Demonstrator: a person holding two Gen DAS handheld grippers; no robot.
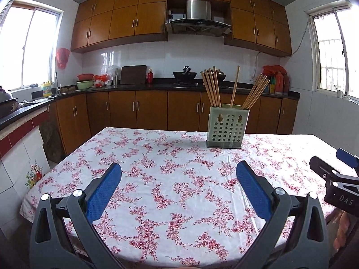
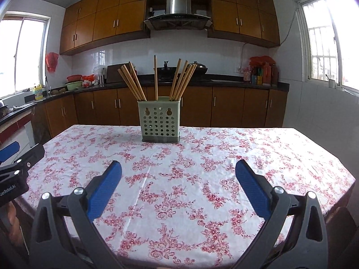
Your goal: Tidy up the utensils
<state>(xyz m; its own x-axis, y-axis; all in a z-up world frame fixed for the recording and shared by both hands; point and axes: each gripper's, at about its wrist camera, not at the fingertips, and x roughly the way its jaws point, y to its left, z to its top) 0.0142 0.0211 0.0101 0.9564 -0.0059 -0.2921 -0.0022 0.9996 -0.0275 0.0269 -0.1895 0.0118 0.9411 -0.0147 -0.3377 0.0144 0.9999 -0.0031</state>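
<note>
A pale green perforated utensil holder (image 1: 226, 126) stands upright near the far edge of the table, also in the right wrist view (image 2: 160, 122). Several wooden chopsticks (image 1: 211, 87) stand in it, fanned left, middle and right (image 2: 179, 79). My left gripper (image 1: 179, 168) is open and empty, above the near part of the table, well short of the holder. My right gripper (image 2: 178, 168) is open and empty, likewise near the front edge. Each gripper shows at the edge of the other's view: the right one (image 1: 345, 157), the left one (image 2: 13, 150).
The table has a white cloth with red flowers (image 1: 170, 172). Behind it runs a kitchen counter (image 1: 134, 86) with wooden cabinets, a wok (image 1: 187, 74), bottles (image 1: 279, 81) and basins. Windows are on both sides.
</note>
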